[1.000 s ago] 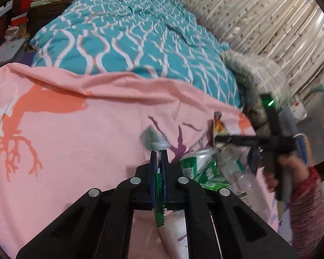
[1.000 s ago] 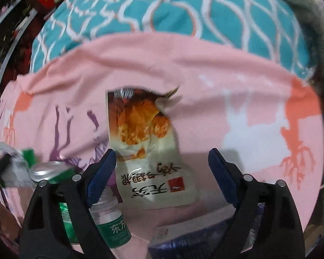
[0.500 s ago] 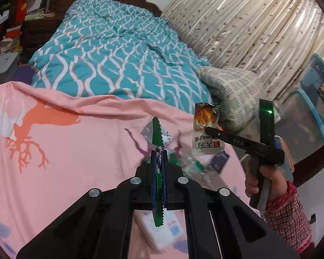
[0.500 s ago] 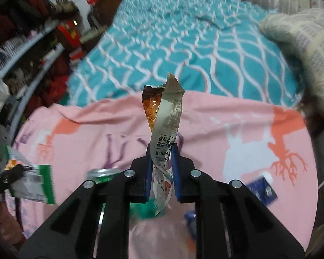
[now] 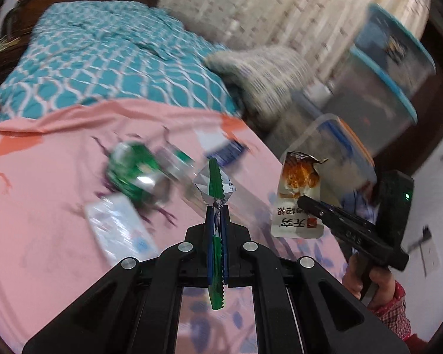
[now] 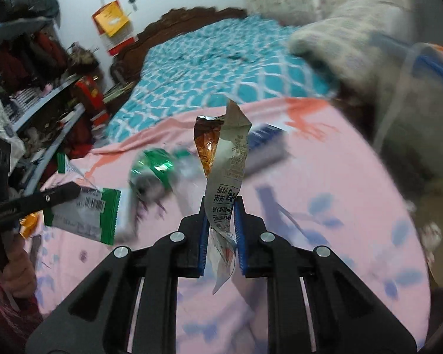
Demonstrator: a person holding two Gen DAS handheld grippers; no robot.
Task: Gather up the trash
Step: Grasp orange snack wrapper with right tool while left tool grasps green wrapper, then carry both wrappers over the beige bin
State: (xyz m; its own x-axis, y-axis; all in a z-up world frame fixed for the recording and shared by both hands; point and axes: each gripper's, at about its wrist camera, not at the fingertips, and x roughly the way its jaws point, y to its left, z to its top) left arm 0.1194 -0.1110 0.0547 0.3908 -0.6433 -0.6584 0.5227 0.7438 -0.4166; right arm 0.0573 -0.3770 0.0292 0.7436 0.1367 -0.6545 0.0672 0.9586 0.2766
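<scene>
Bed w/ pink printed sheet (image 5: 59, 206), teal patterned quilt (image 5: 103, 67); curtains (image 5: 280, 14) behind. Left tongs (image 5: 217, 215) clamped on green-edged foil wrapper (image 5: 214, 183); right tongs (image 6: 220, 206) clamped on orange-white snack packet (image 6: 224, 153). Crushed green can (image 5: 133, 171) on sheet.

Each fisheye camera sits just behind its own tool, looking forward and downward along the fingers, close above the pink sheet (image 5: 59, 177). Both views share that sheet, the green can (image 5: 133, 174), the teal quilt (image 5: 109, 59) behind, and each shows the other tool at its edge
</scene>
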